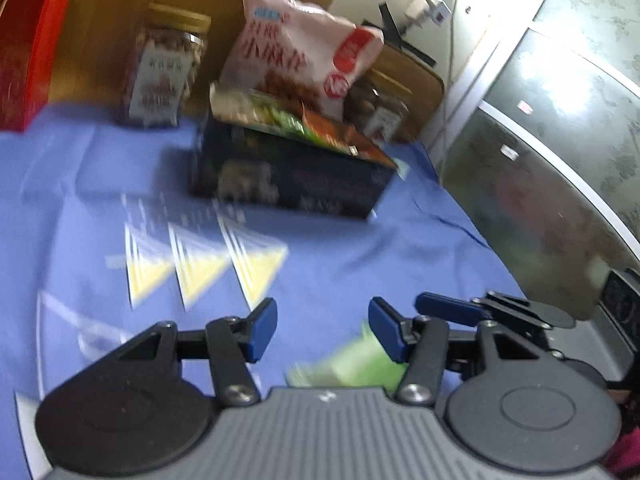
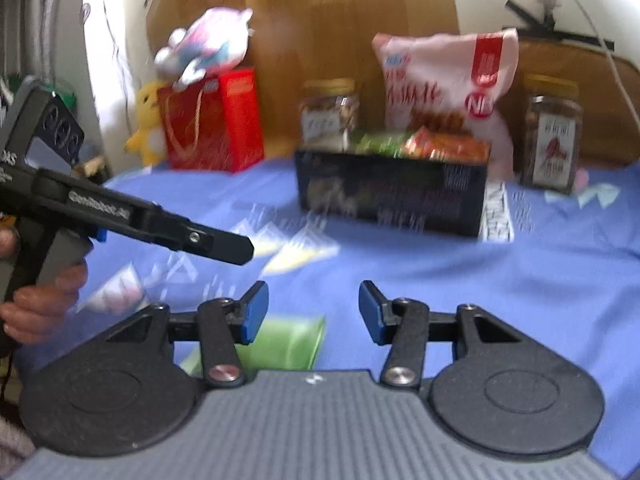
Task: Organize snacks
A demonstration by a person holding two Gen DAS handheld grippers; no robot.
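Note:
A dark open box (image 1: 296, 172) (image 2: 392, 196) stands on the blue cloth, with green and orange snack packets sticking out of its top. A pink-white snack bag (image 1: 296, 48) (image 2: 444, 80) leans behind it. A green packet (image 1: 352, 364) (image 2: 288, 340) lies flat on the cloth close in front of both cameras. My left gripper (image 1: 324, 330) hovers open just left of that packet, with nothing between its pads. My right gripper (image 2: 314, 312) is open just right of it, also with nothing between its pads. Each wrist view shows the other gripper's fingers (image 1: 448, 309) (image 2: 216, 242) from the side.
Two gold-lidded jars (image 2: 330, 108) (image 2: 552, 132) flank the box, against a wooden board. A red gift bag (image 2: 208, 120) with plush toys (image 2: 208, 44) stands far left. A glossy cabinet door (image 1: 560, 140) borders the table on the right. A hand (image 2: 36, 304) holds the left gripper's handle.

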